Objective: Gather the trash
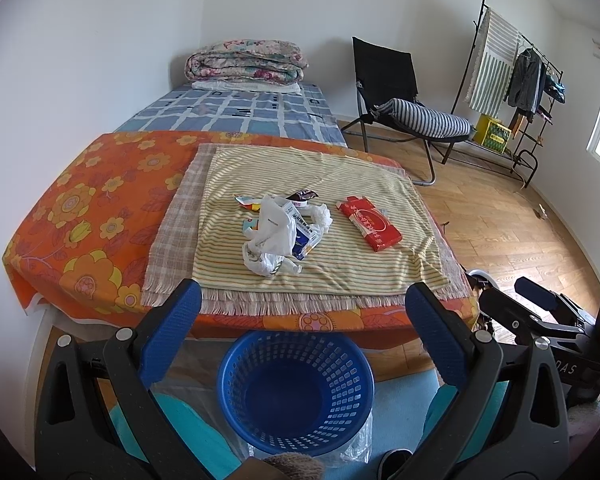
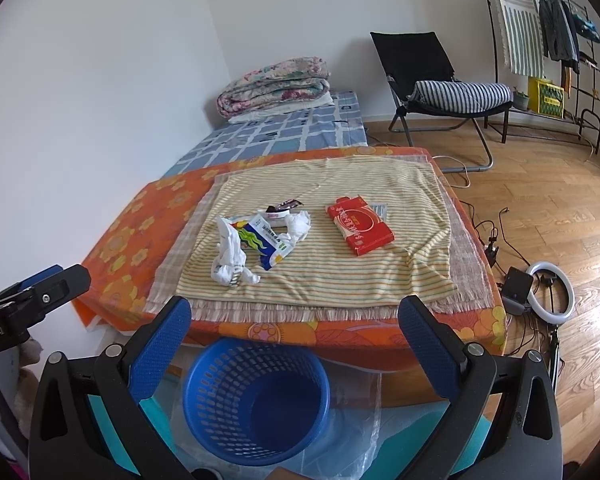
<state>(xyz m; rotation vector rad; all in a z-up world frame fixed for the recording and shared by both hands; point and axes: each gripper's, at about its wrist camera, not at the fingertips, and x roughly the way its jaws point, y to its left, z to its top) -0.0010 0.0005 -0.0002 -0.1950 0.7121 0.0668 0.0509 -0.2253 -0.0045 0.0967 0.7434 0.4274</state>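
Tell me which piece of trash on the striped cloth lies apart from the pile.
The red flat box. It lies alone on the right side of the striped cloth, while the wrappers, crumpled tissue and white plastic bag are heaped together on the left.

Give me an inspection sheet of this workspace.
Surface: striped cloth over an orange floral cover.
Job's things: crumpled white plastic bag, blue-white wrapper, dark wrapper, red box on the cloth; blue basket on the floor below, nothing seen inside.
Clutter: nothing seen.
Grippers: left gripper and right gripper open, holding nothing.
Cables: black cables beside a ring light.
Surroundings: folding chair, clothes rack.
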